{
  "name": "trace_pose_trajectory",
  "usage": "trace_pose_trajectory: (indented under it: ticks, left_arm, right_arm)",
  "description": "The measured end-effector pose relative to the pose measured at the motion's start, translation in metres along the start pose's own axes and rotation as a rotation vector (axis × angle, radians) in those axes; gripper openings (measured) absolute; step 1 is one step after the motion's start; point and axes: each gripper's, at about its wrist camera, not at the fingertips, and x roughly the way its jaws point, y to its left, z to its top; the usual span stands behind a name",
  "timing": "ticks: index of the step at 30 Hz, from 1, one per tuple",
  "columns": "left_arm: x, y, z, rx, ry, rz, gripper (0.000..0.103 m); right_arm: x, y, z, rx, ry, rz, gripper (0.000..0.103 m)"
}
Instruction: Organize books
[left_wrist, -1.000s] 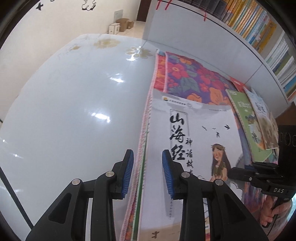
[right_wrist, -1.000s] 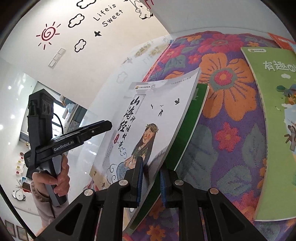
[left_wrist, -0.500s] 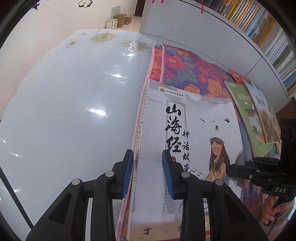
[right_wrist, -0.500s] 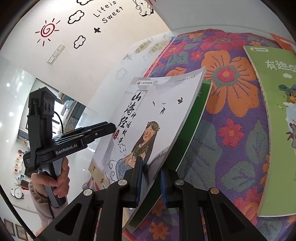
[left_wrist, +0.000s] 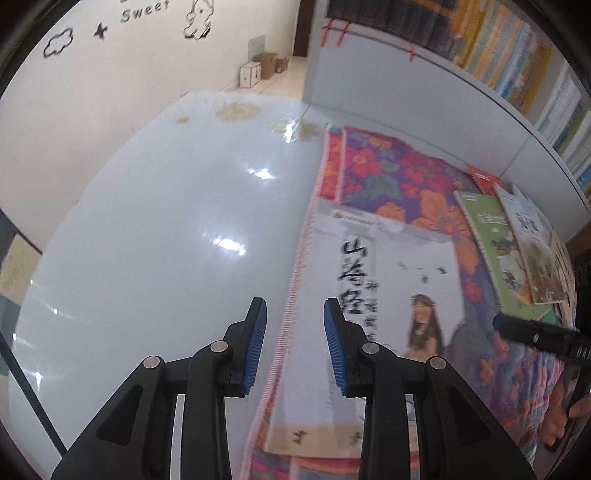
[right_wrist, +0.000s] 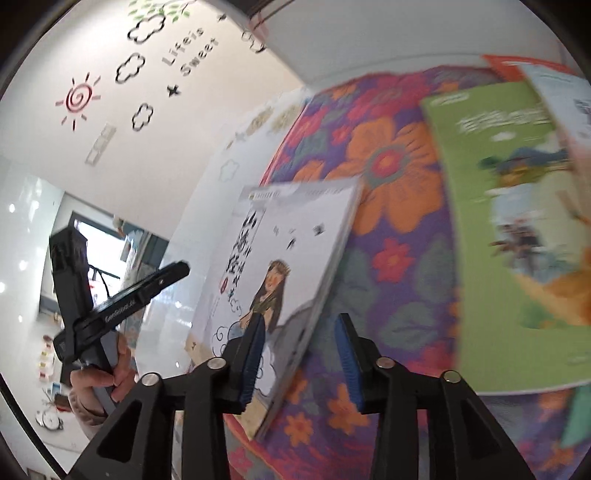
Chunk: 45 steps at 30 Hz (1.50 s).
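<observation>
Since the earlier frame the right gripper (right_wrist: 301, 354) let go; its jaws were opening around the white book (right_wrist: 284, 280) at the floral cloth's (right_wrist: 391, 173) left edge. Thin, floppy: grip its spine. The left gripper (left_wrist: 291, 347) stood slightly open, empty.

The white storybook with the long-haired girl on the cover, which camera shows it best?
The left wrist view: the white storybook faces the lens almost flat on the flowered cloth, nearly the whole cover visible, though blurred. The right wrist view shows it slanted and foreshortened, its lower corner between the opening right tongs.
</observation>
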Motion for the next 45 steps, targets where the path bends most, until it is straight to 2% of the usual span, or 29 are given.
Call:
trace_pose_trajectory:
  ticks: [2,5,10,14,15,19,20,22,23,25,27,29,31,34,39,45]
  left_arm:
    - [-0.009,-0.014,0.003,0.022,-0.027,0.0,0.03]
    - [-0.02,-0.041,0.01,0.038,-0.051,-0.039,0.033]
    - [-0.018,-0.102,0.021,0.042,-0.084,-0.111,0.034]
    - [0.001,-0.174,0.025,0.083,-0.082,-0.182,0.034]
    - [0.006,-0.189,0.026,0.083,-0.088,-0.2,0.034]
    - [0.038,-0.246,0.027,0.062,-0.099,-0.269,0.034]
    - [0.044,-0.257,0.026,0.078,-0.1,-0.259,0.034]
    - [0.065,-0.279,0.023,0.115,-0.074,-0.232,0.034]
    - [0.073,-0.285,0.023,0.116,-0.056,-0.241,0.034]
    - [0.089,-0.29,0.021,0.084,-0.035,-0.291,0.034]
    - [0.092,-0.289,0.016,0.07,-0.077,-0.308,0.036]
    - [0.092,-0.294,0.015,0.129,-0.111,-0.285,0.037]
    - [0.091,-0.296,0.013,0.159,-0.133,-0.269,0.04]
    - [0.092,-0.288,0.013,0.124,-0.138,-0.309,0.039]
    - [0.092,-0.291,0.008,0.132,-0.164,-0.302,0.04]
    - [0.094,-0.299,0.007,0.149,-0.156,-0.346,0.04]
  right_arm:
    - [-0.018,-0.007,0.0,0.009,-0.036,0.005,0.04]
    - [-0.05,-0.017,-0.005,-0.002,-0.115,-0.01,0.04]
    - [-0.107,-0.069,0.005,0.084,-0.25,-0.015,0.04]
    - [-0.153,-0.11,0.018,0.114,-0.385,-0.117,0.042]
    - [-0.161,-0.119,0.018,0.123,-0.42,-0.127,0.048]
    - [-0.172,-0.157,0.023,0.184,-0.459,-0.22,0.05]
    - [-0.174,-0.169,0.022,0.22,-0.469,-0.232,0.05]
    - [-0.172,-0.187,0.021,0.254,-0.444,-0.201,0.05]
    - [-0.173,-0.193,0.019,0.253,-0.456,-0.175,0.049]
    - [-0.18,-0.195,0.012,0.248,-0.536,-0.216,0.049]
    - [-0.184,-0.193,0.009,0.228,-0.591,-0.295,0.049]
    - [-0.182,-0.194,0.009,0.233,-0.611,-0.289,0.049]
    - [-0.179,-0.199,0.009,0.256,-0.621,-0.267,0.049]
    - [-0.182,-0.206,0.005,0.256,-0.637,-0.255,0.049]
    - [-0.174,-0.194,0.004,0.194,-0.627,-0.333,0.05]
    - [-0.168,-0.186,0.004,0.15,-0.613,-0.39,0.051]
